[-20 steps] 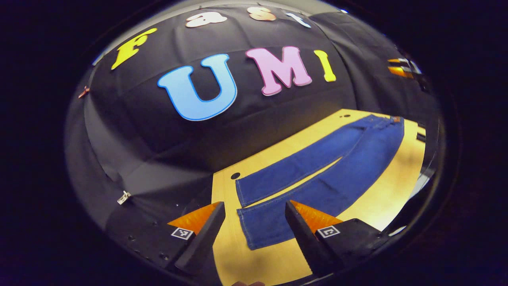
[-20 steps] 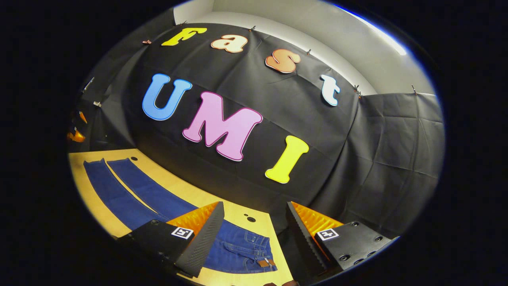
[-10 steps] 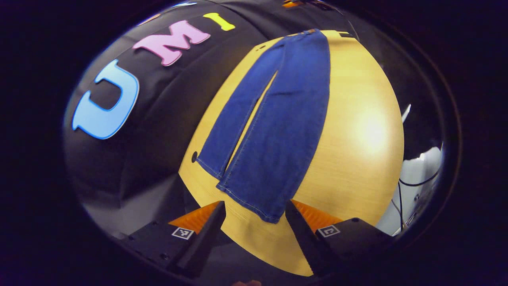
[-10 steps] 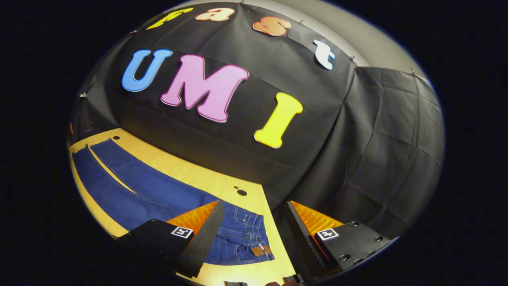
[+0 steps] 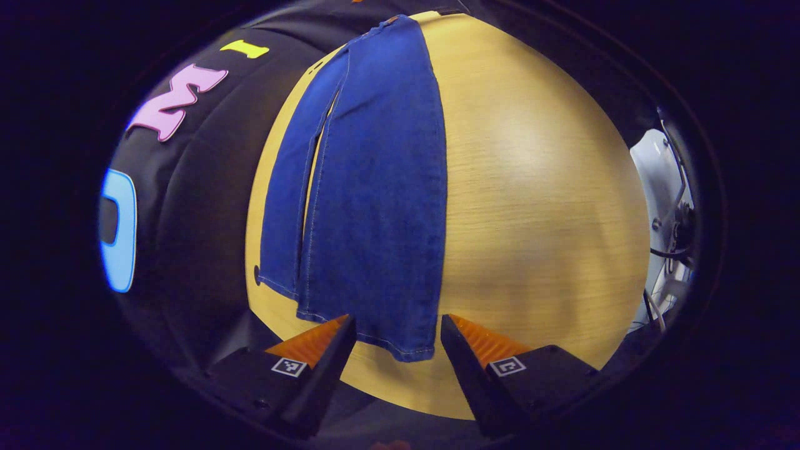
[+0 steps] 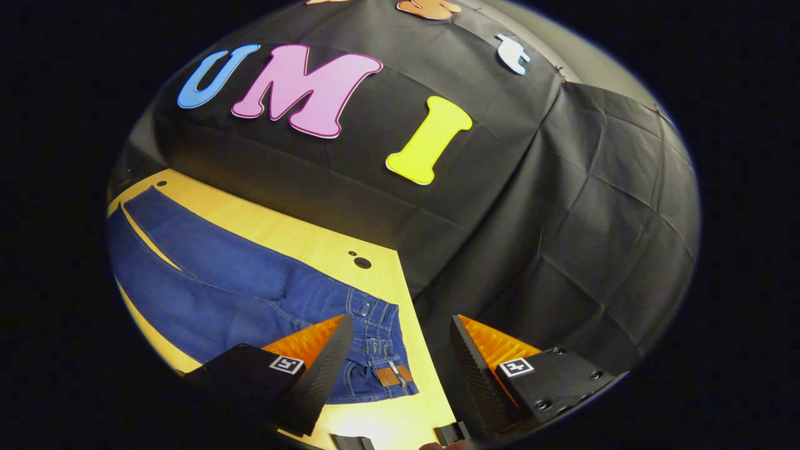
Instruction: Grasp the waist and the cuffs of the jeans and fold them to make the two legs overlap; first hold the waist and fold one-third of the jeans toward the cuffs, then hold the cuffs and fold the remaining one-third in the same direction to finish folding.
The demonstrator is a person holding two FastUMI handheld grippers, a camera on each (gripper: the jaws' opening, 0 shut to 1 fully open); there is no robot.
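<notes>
Both sets of jaws are spread wide with nothing in them. Your left gripper [image 5: 398,340] hangs right over the near cuff [image 5: 400,347] of the blue denim jeans [image 5: 375,187], which run lengthwise away from it across the pale wooden table [image 5: 537,187]. Your right gripper [image 6: 398,350] sits at the waist [image 6: 381,350]. So you've got one end each: left takes cuffs, right takes waistband.

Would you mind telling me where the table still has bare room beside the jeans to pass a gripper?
The widest bare patch of the wooden table lies between the jeans and the table edge away from the booth wall. A narrower strip runs between the jeans and the wall. It is crowded at the waistband and at the near cuff, where the grippers hover.
</notes>
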